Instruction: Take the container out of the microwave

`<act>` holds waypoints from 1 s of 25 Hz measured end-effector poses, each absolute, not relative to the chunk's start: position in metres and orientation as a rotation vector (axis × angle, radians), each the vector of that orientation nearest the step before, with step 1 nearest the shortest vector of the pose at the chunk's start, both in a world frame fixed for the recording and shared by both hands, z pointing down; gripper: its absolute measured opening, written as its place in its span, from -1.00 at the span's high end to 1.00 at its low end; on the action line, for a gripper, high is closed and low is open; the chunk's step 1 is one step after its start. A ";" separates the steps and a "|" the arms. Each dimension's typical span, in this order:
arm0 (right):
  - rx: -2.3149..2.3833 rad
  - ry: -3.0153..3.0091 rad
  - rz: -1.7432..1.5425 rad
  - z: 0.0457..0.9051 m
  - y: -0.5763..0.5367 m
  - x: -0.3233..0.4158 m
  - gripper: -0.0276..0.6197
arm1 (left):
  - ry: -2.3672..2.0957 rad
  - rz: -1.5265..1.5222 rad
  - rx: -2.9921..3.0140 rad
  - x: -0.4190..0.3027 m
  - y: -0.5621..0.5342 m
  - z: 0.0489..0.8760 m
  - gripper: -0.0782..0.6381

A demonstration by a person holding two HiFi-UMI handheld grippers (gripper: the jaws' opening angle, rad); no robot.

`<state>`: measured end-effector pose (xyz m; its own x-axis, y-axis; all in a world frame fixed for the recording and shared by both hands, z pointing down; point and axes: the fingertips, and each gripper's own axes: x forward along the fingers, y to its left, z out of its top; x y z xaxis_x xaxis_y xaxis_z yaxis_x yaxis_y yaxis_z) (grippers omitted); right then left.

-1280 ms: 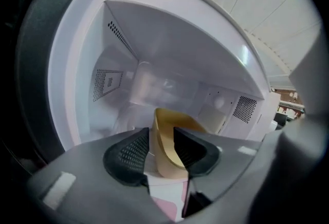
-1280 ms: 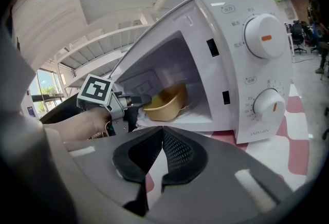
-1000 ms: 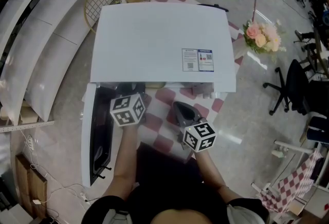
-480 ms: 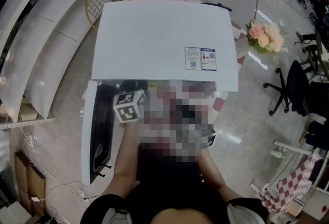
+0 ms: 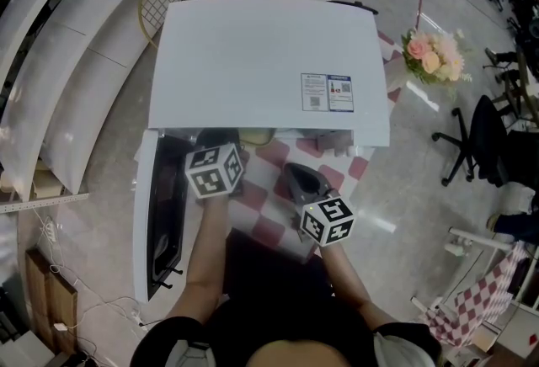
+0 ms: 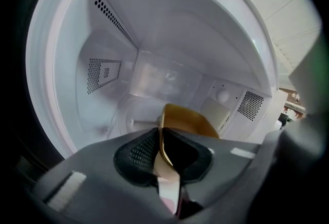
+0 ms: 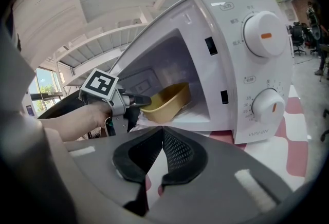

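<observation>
Left gripper view, lower centre: we are gripping the rim of the container (image 6: 188,122) inside the microwave (image 6: 169,38) with the just-closing left tool (image 6: 159,140), right tool (image 7: 163,141) hanging closed, empty.

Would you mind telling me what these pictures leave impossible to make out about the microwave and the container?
1. Inside of the container: in the left gripper view it is blocked by the left gripper, whose jaws have just been closing onto its rim; in the head view it is covered by the top of the microwave.
2. Print on the label: head view, too small.
3. Print around the upper dial: right gripper view, too small.
</observation>
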<state>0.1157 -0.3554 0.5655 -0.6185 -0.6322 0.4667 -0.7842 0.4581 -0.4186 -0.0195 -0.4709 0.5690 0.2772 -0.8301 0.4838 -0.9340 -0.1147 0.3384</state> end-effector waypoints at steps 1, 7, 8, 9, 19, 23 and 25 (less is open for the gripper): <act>1.225 -2.464 0.901 0.566 -0.355 0.116 0.91 | -1.581 0.231 1.970 -0.020 -0.471 0.569 0.70; 1.243 -2.456 0.903 0.567 -0.354 0.120 0.91 | -1.585 0.226 1.972 -0.020 -0.471 0.569 0.70; 1.245 -2.454 0.903 0.567 -0.354 0.120 0.91 | -1.585 0.224 1.973 -0.021 -0.471 0.569 0.70; 1.248 -2.453 0.903 0.567 -0.353 0.121 0.91 | -1.585 0.220 1.974 -0.021 -0.471 0.568 0.70; 1.260 -2.463 0.888 0.563 -0.353 0.118 0.91 | -1.600 0.183 1.980 -0.027 -0.470 0.561 0.70; 1.273 -2.468 0.880 0.560 -0.349 0.120 0.91 | -1.608 0.163 1.975 -0.028 -0.466 0.558 0.70; 1.276 -2.471 0.880 0.559 -0.347 0.120 0.91 | -1.605 0.144 1.973 -0.028 -0.463 0.557 0.70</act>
<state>0.1205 -0.3471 0.5592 -0.5966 -0.6648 0.4496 -0.7993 0.4421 -0.4070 -0.0284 -0.4626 0.5574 0.2684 -0.8606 0.4328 -0.9238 -0.1026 0.3690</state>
